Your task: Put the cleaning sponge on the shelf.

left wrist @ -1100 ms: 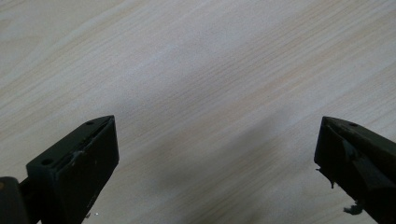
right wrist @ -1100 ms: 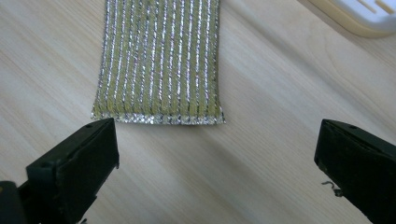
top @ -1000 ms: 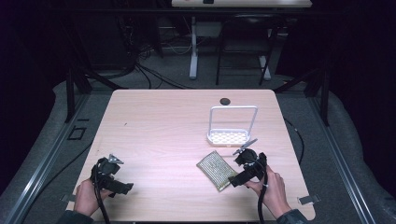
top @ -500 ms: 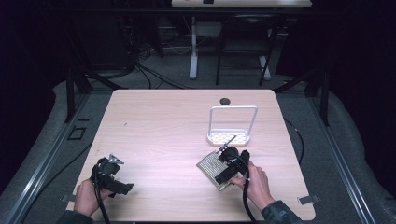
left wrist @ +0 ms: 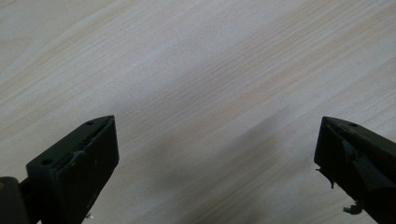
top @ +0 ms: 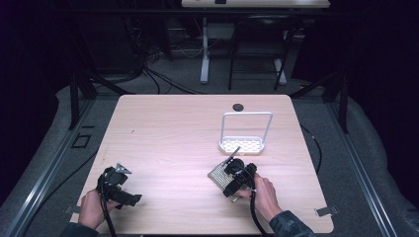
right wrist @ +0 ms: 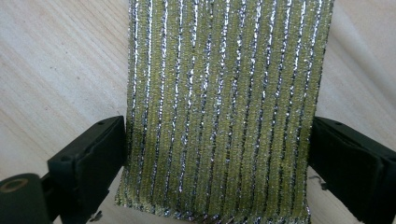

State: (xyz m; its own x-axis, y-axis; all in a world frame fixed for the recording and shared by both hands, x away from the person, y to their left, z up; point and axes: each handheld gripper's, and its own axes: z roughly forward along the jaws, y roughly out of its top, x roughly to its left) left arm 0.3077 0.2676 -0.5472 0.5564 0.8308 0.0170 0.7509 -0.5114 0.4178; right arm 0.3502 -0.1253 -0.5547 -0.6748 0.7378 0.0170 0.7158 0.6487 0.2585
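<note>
A flat scouring pad (right wrist: 224, 93) with yellow-green and silver stripes lies on the wooden table (top: 173, 143). My right gripper (right wrist: 218, 128) straddles it, one black jaw at each long edge, still spread about as wide as the pad. In the high view the right gripper (top: 228, 172) covers most of the pad (top: 216, 175) near the table's front right. My left gripper (top: 129, 197) rests at the front left in a hand. Its jaws (left wrist: 217, 123) stand wide open over bare wood.
A white wire rack (top: 245, 144) with a perforated base and tall loop frame stands just behind the pad. A small black disc (top: 238, 106) lies near the table's far edge. Table legs and cables sit on the dark floor beyond.
The right hand and gripper have moved left and forward onto the scouring pad, so the jaws now flank it. The left gripper has stayed put.
</note>
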